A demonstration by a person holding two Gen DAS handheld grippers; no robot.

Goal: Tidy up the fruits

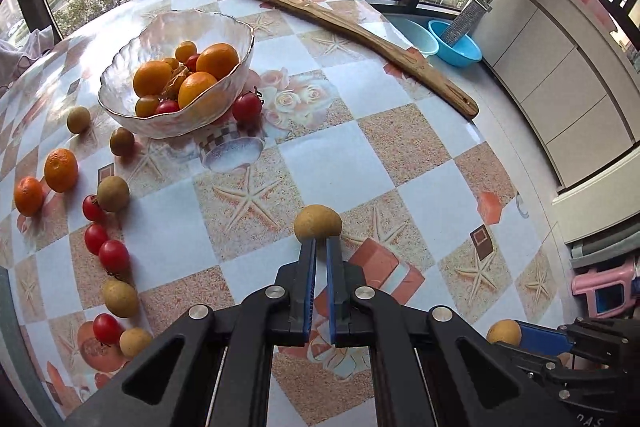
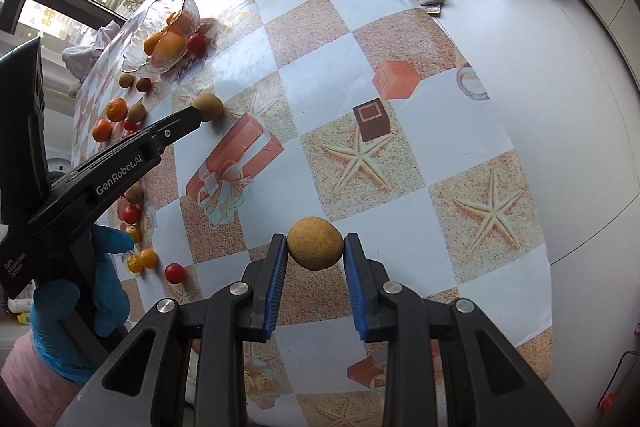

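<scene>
Your left tongs (image 1: pixel 321 241) are closed down to a narrow slit, with a brown longan (image 1: pixel 317 223) pinched at their very tips. Your right tongs (image 2: pixel 315 247) grip a second longan (image 2: pixel 315 243) squarely between both blue pads, its widest part on the contact line. In the right wrist view, the left tongs (image 2: pixel 198 115) reach in from the left edge, carried by a blue-gloved hand (image 2: pixel 76 291), with their longan (image 2: pixel 208 107) at the tip.

The glass bowl (image 1: pixel 120 109) stands well ahead and to the left of the left tongs. It already holds oranges (image 1: pixel 217 60) and small tomatoes. Loose fruit lies to the left of those tongs on the tabletop (image 1: pixel 352 163): mandarins (image 1: pixel 61 170), cherry tomatoes (image 1: pixel 114 256) and more longans (image 1: pixel 113 193). One cherry tomato (image 1: pixel 247 107) rests against the bowl's near wall.

The step in hand appears to be carrying both longans to the bowl. The left grip looks shallow, so move that hand smoothly and avoid rolling the wrist, or the round fruit may squirt forward. Clear the scalloped rim before you lower, and release low over the pile rather than dropping from above. Bring your hands in one at a time, left first, so that the tongs do not meet over the bowl. Keep the wooden stick (image 1: pixel 340 23) beyond the bowl out of your path.
</scene>
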